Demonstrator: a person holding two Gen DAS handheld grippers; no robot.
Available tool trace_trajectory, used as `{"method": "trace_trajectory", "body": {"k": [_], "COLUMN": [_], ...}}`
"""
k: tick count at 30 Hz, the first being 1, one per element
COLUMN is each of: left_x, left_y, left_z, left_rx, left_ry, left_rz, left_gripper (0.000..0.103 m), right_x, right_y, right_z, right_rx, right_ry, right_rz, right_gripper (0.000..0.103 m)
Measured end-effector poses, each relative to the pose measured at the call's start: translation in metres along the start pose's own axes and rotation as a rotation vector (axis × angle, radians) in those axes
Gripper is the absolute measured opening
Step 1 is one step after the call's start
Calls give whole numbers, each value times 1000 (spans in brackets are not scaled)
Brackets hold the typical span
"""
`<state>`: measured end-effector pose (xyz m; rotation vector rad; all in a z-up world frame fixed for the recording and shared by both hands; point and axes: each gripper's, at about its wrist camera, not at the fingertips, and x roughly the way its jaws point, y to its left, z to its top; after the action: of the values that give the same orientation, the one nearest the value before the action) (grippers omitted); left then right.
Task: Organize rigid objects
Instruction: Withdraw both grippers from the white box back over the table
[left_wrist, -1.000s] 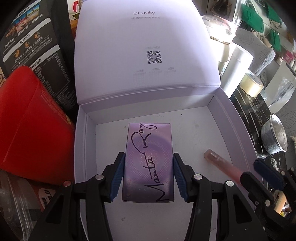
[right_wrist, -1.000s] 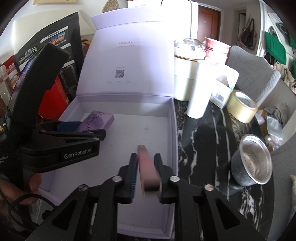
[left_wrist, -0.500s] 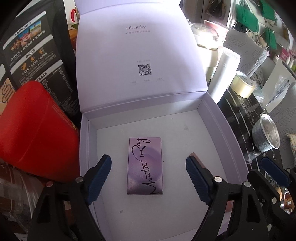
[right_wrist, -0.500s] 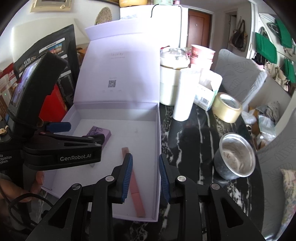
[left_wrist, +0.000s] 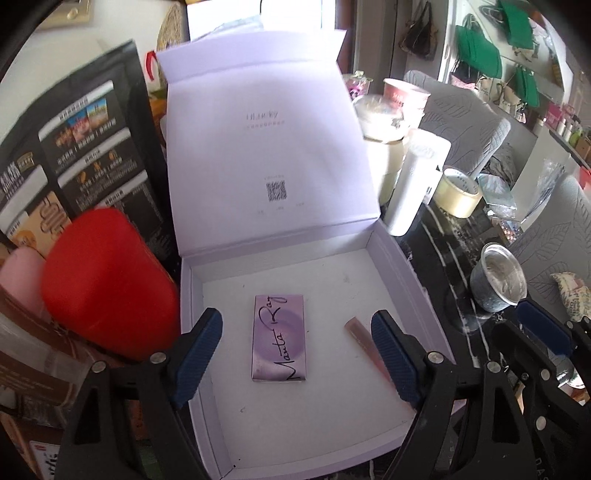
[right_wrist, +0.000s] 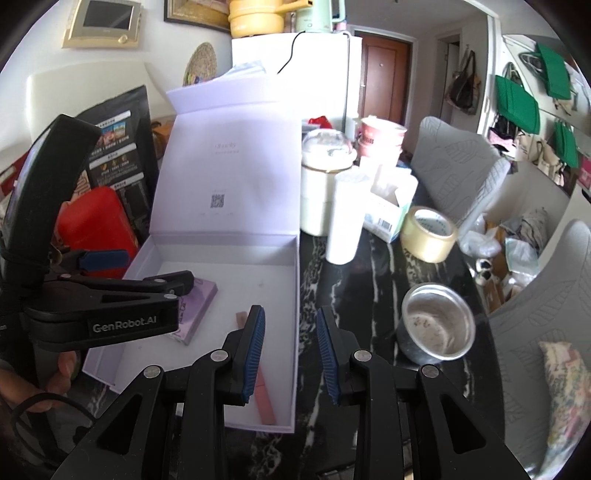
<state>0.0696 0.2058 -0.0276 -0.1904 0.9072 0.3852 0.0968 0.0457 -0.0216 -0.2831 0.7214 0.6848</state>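
Purple case (left_wrist: 279, 338): lies flat on the white floor of the open box, near the middle, its black handwriting running lengthwise; nothing touches it. In my right camera it shows at about 9 o'clock (right_wrist: 195, 314), partly behind my left tool.
Pink stick (left_wrist: 364, 338): lies flat on the box floor at 3 o'clock from the case, apart from it, close to the right wall; its near end is hidden behind my left tool's right finger. From my right camera it runs down along the right wall (right_wrist: 263, 393).
Box (left_wrist: 397, 266): pale lilac, lid standing upright at 12 o'clock with a square code printed inside.
My left gripper (left_wrist: 295, 356): jaws spread wide, opened within the last second, blue pads on either side of the case and clear of it, holding nothing.
My right gripper (right_wrist: 291, 356): jaws apart with a narrow gap, nothing between the pads; the box's right wall shows through the gap.
Hand (right_wrist: 35, 384): mine, gripping the left tool's handle at 8 o'clock in the right camera.
Red box (left_wrist: 107, 284): just outside the box's left wall, at 9 o'clock.
Metal cup (right_wrist: 437, 323): on the dark marbled table (right_wrist: 373, 266), at 3 o'clock from the box.
Tape roll (right_wrist: 428, 236): beyond the cup, at 1 o'clock.
White tube (right_wrist: 345, 218): upright by the box's far right corner.
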Motion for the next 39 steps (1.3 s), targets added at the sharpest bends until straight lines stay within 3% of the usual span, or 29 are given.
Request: {"method": "trace_trajectory", "body": {"k": [14, 32, 35, 39], "left_x": [-58, -104, -108, -113], "left_y": [-43, -86, -91, -96], "left_z": [3, -35, -44, -55], "left_rx": [62, 140, 150, 162], "left_ry": [-90, -134, -126, -132], "left_rz": [-57, -169, -194, -202], "left_gripper": [83, 83, 83, 83], "right_x": [-67, -139, -151, -165], "right_y": [-22, -33, -35, -37], "right_z": [-2, -40, -49, -61], "right_rx": [34, 50, 57, 66], "right_ry": [-97, -157, -164, -169], "right_rz": [-50, -145, -159, -176], "right_gripper": [29, 34, 41, 42]}}
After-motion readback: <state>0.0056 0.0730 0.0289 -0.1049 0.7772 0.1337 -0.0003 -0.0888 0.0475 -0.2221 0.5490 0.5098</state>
